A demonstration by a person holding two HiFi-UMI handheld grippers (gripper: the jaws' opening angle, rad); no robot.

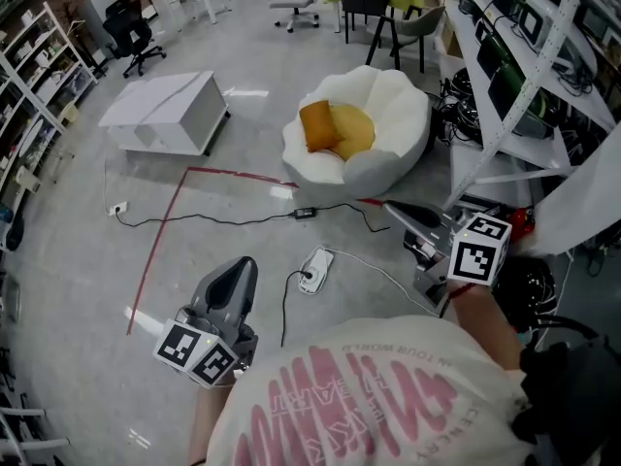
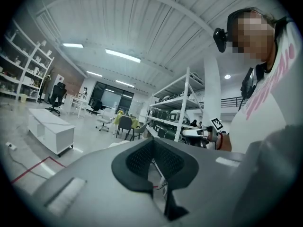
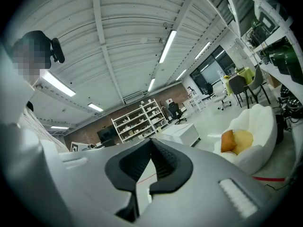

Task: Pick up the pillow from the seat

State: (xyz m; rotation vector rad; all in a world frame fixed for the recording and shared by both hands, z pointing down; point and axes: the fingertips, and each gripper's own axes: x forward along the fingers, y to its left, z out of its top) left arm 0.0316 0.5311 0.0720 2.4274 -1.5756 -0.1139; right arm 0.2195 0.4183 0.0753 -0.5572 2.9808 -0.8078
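While the pillow [image 1: 320,126] (maybe two) tops the seat [image 1: 393,100], both grippers' [image 1: 241,266] [image 1: 390,208] jaws meet empty.

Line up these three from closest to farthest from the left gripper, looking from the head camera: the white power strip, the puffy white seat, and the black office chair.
1. The power strip: on the floor, just to the right of the left gripper.
2. The white seat: farther ahead, off to the right.
3. The black office chair: far back on the left.
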